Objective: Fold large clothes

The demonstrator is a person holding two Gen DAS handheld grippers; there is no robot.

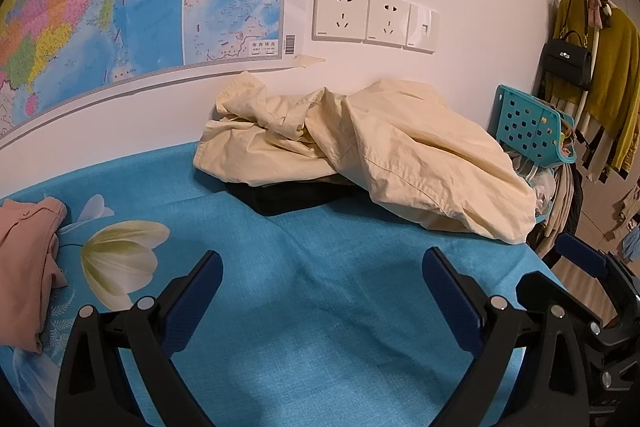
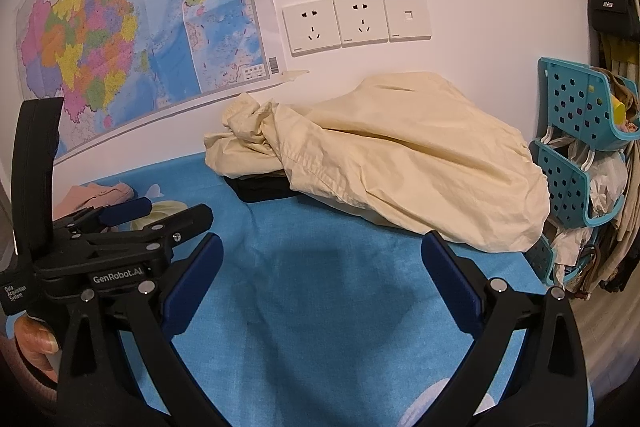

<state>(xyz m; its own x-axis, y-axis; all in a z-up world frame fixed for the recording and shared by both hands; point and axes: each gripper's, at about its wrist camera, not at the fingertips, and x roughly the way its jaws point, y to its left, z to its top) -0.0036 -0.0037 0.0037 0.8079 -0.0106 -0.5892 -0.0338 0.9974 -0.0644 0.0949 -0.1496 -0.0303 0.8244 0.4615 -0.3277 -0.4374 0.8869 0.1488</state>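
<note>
A crumpled cream garment (image 1: 360,151) lies in a heap at the far side of the blue cloth-covered table (image 1: 320,287), against the wall; it also shows in the right wrist view (image 2: 400,163). A black garment (image 1: 288,197) lies partly under it, also seen in the right wrist view (image 2: 264,189). My left gripper (image 1: 322,267) is open and empty, above the blue cloth, short of the heap. My right gripper (image 2: 322,255) is open and empty, just short of the heap's near edge. The left gripper's body shows at the left of the right wrist view.
A folded pink garment (image 1: 28,259) lies at the table's left. A teal perforated basket rack (image 2: 576,147) with items stands off the table's right end. A map and wall sockets (image 1: 372,15) are on the wall behind. Hanging clothes and a black handbag (image 1: 568,59) are at far right.
</note>
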